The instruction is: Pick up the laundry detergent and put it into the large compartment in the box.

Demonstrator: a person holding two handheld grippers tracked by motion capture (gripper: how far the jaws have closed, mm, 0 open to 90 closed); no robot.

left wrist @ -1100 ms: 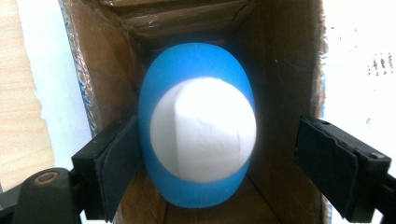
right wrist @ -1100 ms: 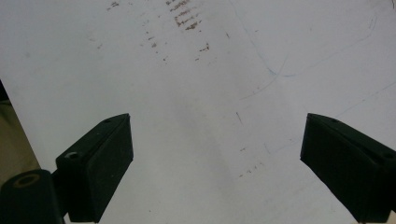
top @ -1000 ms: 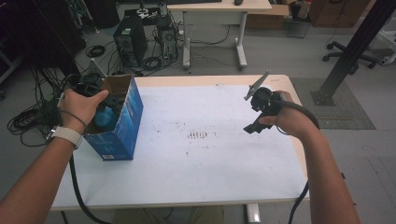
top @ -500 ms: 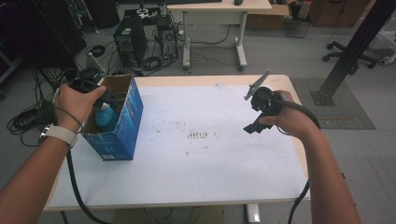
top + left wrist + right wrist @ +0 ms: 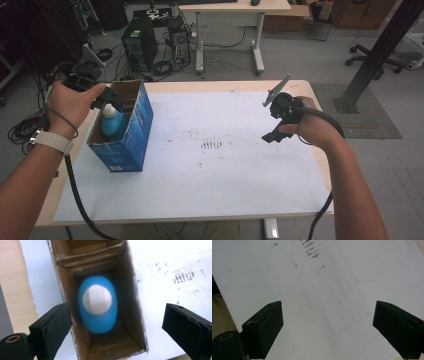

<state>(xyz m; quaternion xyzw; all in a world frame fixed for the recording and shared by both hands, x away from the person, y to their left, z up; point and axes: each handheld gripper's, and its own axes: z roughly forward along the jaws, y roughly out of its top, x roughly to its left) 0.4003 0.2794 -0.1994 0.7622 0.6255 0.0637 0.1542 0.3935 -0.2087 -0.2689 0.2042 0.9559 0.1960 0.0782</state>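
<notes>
My left gripper (image 5: 113, 322) hung spread wide, empty, above the blue bottle (image 5: 98, 303) standing inside the cardboard box (image 5: 130, 315), its jaws having just been opening. My right gripper (image 5: 327, 322) hovered released over the white surface (image 5: 317, 290), touching nothing.

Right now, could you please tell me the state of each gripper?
Left gripper: open, just opened, above the blue bottle, holding nothing.
Right gripper: open, empty.

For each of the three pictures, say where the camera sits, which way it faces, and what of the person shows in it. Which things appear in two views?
High view: above the table's near side, facing forward and down; forearms, left gripper, right gripper.
Left gripper view: on that gripper, looking down into the box at the blue bottle; open jaws.
Right gripper view: facing the white sheet; open jaws.
Shared: box, bottle and sheet.
</notes>
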